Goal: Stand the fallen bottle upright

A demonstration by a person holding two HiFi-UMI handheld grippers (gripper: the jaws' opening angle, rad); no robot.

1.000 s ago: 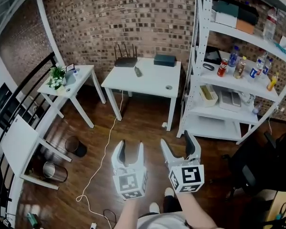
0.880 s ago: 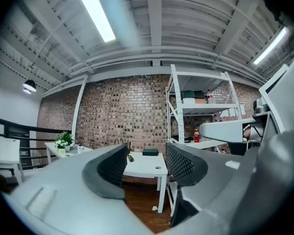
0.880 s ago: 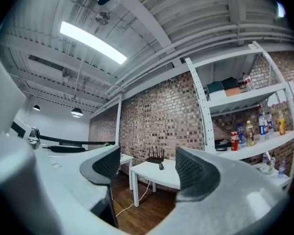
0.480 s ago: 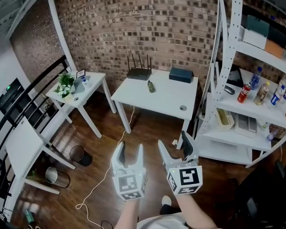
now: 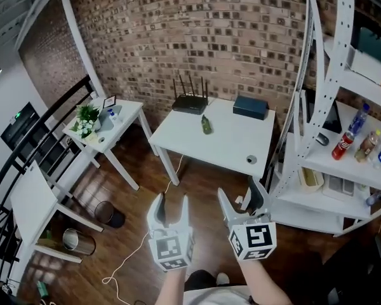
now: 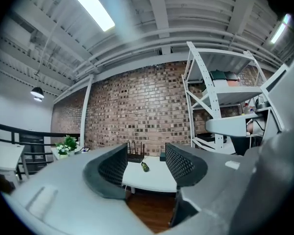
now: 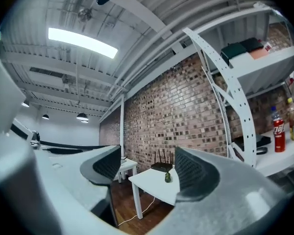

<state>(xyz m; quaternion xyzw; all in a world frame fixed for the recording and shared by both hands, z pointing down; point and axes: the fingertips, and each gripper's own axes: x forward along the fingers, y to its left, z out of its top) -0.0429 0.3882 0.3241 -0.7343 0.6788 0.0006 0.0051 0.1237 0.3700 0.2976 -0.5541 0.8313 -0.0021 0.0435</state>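
Observation:
A small dark green bottle lies on its side on the white table against the brick wall, near a black router. Both gripper views catch the bottle far off between the jaws, in the left one and in the right one. My left gripper and right gripper hang over the wooden floor, well short of the table. Both point level toward it. Each stands open with nothing between its fingers.
A black router, a dark box and a small round object share the table. A white side table with a plant stands left. A metal shelf rack with bottles is right. A white cable and bins lie on the floor.
Both grippers have travelled forward toward the white table, which now looks closer and more central in the head view. The shelf rack has slid toward the right edge. Jaws stay open.

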